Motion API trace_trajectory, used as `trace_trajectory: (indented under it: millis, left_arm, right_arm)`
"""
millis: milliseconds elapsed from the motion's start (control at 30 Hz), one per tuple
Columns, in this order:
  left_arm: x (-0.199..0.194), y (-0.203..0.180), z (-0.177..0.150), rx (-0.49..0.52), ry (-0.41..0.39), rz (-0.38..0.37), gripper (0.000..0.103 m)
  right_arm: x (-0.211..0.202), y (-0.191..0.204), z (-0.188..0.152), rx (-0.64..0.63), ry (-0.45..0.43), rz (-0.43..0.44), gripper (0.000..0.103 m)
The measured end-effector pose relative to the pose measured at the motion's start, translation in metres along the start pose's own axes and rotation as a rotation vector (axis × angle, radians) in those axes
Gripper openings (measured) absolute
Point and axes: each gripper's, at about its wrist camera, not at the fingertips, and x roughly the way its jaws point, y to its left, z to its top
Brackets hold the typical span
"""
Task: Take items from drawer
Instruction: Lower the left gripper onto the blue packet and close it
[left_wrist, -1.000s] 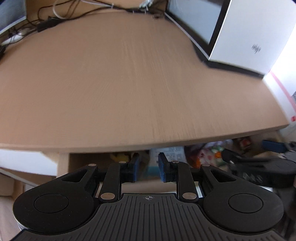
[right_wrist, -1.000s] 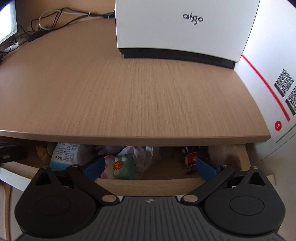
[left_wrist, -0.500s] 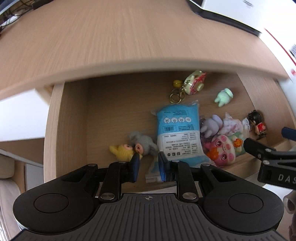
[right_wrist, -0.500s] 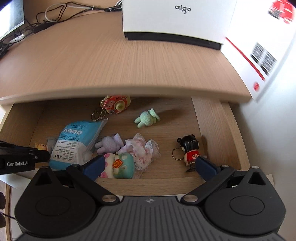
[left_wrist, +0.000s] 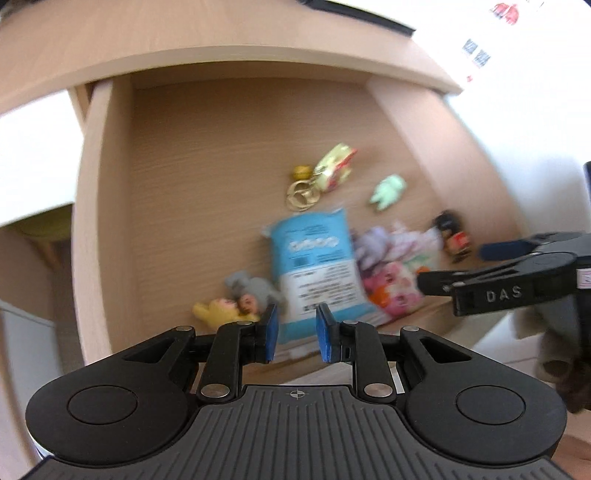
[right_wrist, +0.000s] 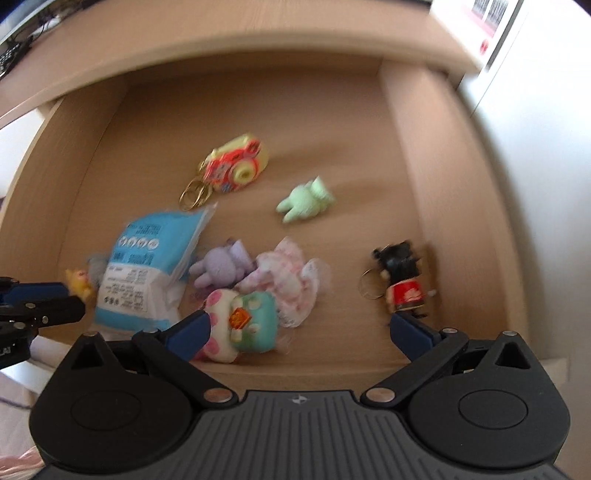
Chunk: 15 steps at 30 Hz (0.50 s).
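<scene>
The open wooden drawer holds several small things: a blue packet, a toy camera keychain, a green bunny, a purple bunny, a pink frilly cloth, a pink-and-teal plush and a black-haired doll in red. My right gripper hangs wide open over the drawer's front, the plush by its left finger. My left gripper stands narrowly open and empty above the blue packet, next to a grey plush and a yellow toy.
The desk top overhangs the back of the drawer. A white box with a red-marked label stands at the far right. The right gripper reaches into the left wrist view from the right. The drawer's left half is bare wood.
Both views have swung down from the desk top onto the drawer, whose inside now shows almost fully. Neither gripper's jaws have changed their width.
</scene>
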Motion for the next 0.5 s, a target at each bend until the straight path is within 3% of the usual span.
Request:
trace_trajectory:
  millis: [67,200,400,500]
  left_arm:
    - [0.001,0.007,0.012,-0.036,0.042,-0.031,0.024]
    - [0.021,0.009,0.035,-0.116,0.109,-0.055,0.024]
    - [0.034,0.013,0.074,-0.208,0.088,0.066,0.024]
    - [0.049,0.010,0.080,-0.230,0.169,0.045,0.024]
  right_arm:
    - [-0.009,-0.009,-0.004,0.038,-0.016,0.023,0.103]
    - [-0.032,-0.019,-0.005,0.044,-0.133,0.000,0.103]
    - [-0.053,-0.015,0.011,-0.112,-0.269,-0.049,0.103]
    - [-0.074,-0.016,0.018,-0.097,-0.340,-0.040,0.103]
